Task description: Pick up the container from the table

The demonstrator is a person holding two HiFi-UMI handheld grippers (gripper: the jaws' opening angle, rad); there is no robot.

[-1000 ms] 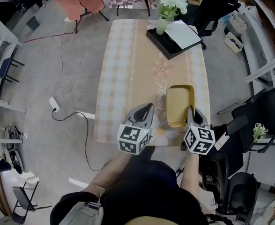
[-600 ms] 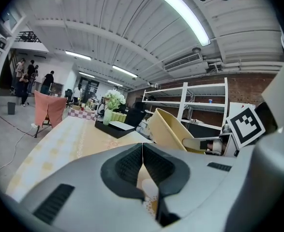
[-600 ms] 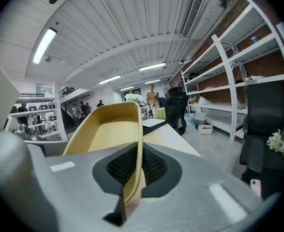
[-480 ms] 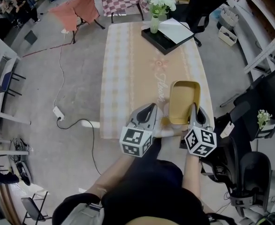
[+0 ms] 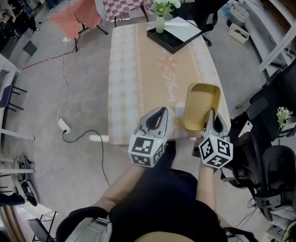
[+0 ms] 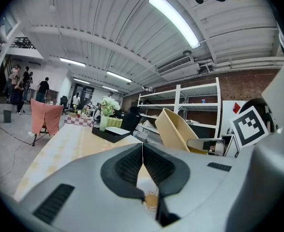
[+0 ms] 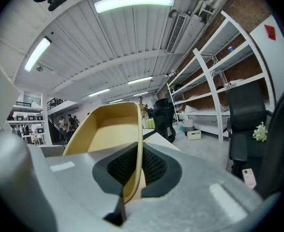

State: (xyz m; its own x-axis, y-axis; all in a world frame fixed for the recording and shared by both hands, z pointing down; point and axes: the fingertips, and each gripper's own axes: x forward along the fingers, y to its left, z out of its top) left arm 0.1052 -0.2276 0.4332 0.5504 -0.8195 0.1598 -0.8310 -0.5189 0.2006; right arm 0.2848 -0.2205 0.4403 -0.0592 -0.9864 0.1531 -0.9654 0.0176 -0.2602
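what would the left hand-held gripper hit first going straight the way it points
Nothing near: the left hand-held gripper points along the tablecloth, probably toward the black tray at the far end; depth unclear.

The container [image 5: 202, 107] has risen and tilted, seemingly off the table [image 5: 137, 69].

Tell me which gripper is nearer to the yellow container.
Right. The right gripper is shut on the near rim of the yellow container, holding it tilted. The left gripper is shut and empty, off to the container's left, not touching it.
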